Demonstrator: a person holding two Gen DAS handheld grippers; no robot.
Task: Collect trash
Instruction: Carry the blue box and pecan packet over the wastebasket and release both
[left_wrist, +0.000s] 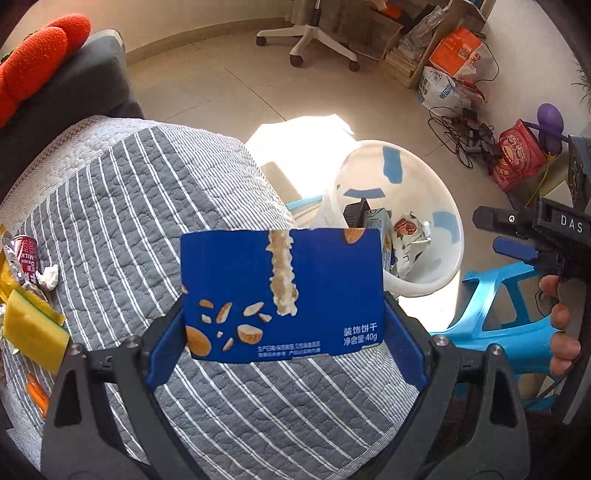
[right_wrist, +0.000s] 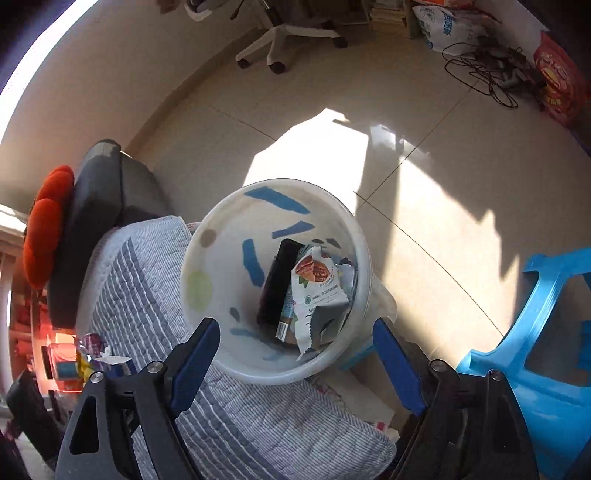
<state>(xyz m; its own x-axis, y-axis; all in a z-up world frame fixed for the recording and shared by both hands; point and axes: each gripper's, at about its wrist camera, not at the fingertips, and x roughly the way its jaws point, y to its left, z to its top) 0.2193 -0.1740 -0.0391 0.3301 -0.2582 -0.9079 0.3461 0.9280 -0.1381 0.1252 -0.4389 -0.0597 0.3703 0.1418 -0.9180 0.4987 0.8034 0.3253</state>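
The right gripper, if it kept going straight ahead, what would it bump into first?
Probably the white trash bin. The right gripper is open and empty, pointing into the bin's mouth, so it would likely meet the snack wrapper lying inside first. Depth is hard to judge in this fisheye view.

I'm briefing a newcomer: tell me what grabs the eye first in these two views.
The blue biscuit box fills the left wrist view, clamped between the left gripper fingers above the striped quilt. Beyond it stands the white trash bin, already holding wrappers, with the open right gripper hovering over it.
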